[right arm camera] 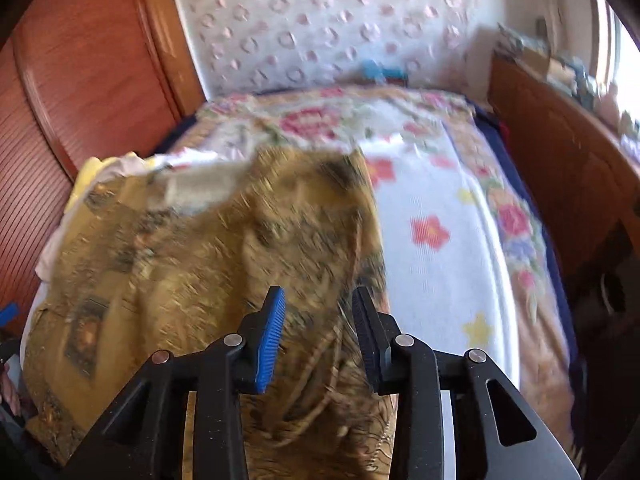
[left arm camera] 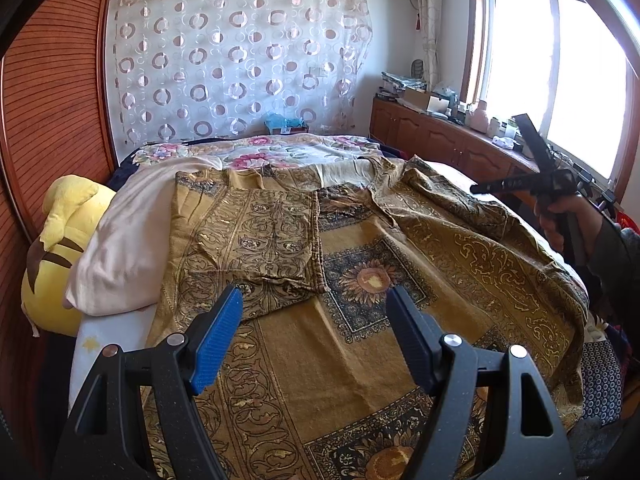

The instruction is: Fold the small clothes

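Gold patterned garment spread over the bed, right flap unfolded, left tool nearer the folded side.

Low in the left wrist view, left tool (left arm camera: pixel 314 312) wide open, empty, poised over the gold patterned garment (left arm camera: pixel 360 280), just short of its folded left panel (left arm camera: pixel 256 232). At right edge of frame, right tool (left arm camera: pixel 502 152) raised, clear of the cloth. In the blurred right wrist view, right tool (right arm camera: pixel 318 332) partly open, nothing pinched, loose garment flap (right arm camera: pixel 224 248) running up and left, bed (right arm camera: pixel 432 248) beyond.
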Motion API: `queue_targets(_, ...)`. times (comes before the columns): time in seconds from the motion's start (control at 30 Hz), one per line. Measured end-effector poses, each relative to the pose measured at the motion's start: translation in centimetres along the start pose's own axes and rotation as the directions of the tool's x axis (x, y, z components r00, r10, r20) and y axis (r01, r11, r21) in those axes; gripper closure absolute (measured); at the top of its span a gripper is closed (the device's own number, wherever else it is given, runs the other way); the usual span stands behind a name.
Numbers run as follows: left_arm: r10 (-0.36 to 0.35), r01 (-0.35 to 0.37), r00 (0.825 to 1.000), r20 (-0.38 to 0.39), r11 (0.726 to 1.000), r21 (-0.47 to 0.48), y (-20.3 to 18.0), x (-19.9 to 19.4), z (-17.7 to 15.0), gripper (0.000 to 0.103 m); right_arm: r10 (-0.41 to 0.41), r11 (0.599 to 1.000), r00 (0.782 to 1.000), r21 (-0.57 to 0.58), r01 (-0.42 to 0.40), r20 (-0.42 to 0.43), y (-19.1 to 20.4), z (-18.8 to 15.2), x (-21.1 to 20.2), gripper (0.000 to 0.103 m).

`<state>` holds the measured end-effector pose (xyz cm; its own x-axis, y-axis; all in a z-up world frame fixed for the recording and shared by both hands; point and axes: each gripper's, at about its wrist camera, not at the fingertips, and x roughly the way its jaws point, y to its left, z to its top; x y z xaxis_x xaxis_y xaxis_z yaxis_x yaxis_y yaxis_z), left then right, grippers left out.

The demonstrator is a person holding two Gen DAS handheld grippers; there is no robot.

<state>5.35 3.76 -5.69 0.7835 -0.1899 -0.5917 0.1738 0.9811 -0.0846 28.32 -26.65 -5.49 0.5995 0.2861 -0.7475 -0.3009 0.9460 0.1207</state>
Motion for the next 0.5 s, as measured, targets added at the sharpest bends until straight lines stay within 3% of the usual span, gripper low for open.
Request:
queue_targets(0.17, 0.000, 0.000, 1.000, -0.008, 1.000, 0.003, -0.1, 0.2, -0.2, 0.028, -0.004, 1.000, 0.998, -0.028, 0.002, -0.058, 0.5, -0.9, 2.4, 0.067)
queue_targets(0.23, 0.000, 0.000, 1.000, -0.008, 1.000, 0.003, -0.1, 0.2, -0.2, 0.028, -0.017, 0.998, 0.998, -0.059, 0.014, -0.057, 1.1, -0.6, 2.6, 0.072)
queue_targets(0.33, 0.000, 0.000, 1.000, -0.007, 1.000, 0.000, -0.2, 0.1, -0.2, 0.028, -0.019, 0.995, 0.999, -0.102, 0.014, -0.039, 2.1, -0.1, 2.0, 0.092)
queue_targets(0.5, 0.000, 0.000, 1.000, -0.012, 1.000, 0.001, -0.2, 0.1, -0.3, 0.028, 0.053, 0.989, 0.998, -0.139, -0.049, 0.020, 4.0, 0.0, 0.7, 0.098)
